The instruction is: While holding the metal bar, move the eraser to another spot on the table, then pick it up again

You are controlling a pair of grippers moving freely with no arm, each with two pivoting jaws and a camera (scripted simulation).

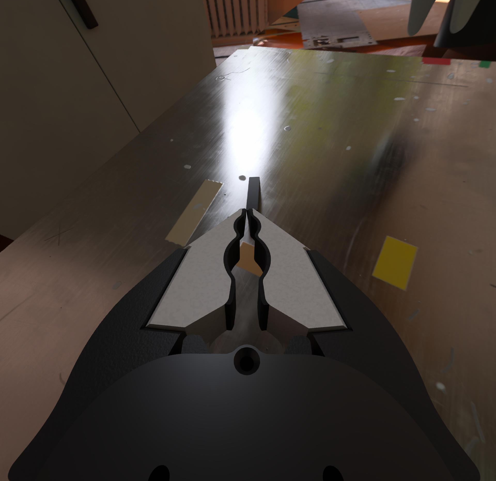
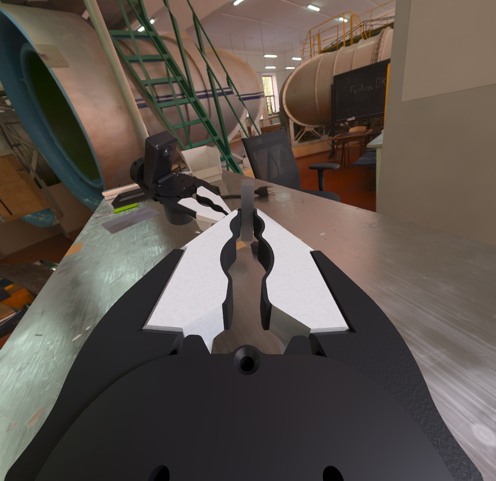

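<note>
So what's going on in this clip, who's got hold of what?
Two grippers work over a scratched metal table. The left gripper is shut on a thin dark flat piece, apparently the metal bar, which sticks out past its fingertips above the table. The right gripper is shut on a grey block, apparently the eraser, held upright clear of the surface. A yellow patch lies flat on the table nearby.

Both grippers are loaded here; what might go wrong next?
1. The left gripper pinches the metal bar only at its fingertips, so it might pivot or slip.
2. The right gripper holds the eraser at its tips too; setting it down may tip it.
3. The grippers look close in the right wrist view; they may clash.
</note>
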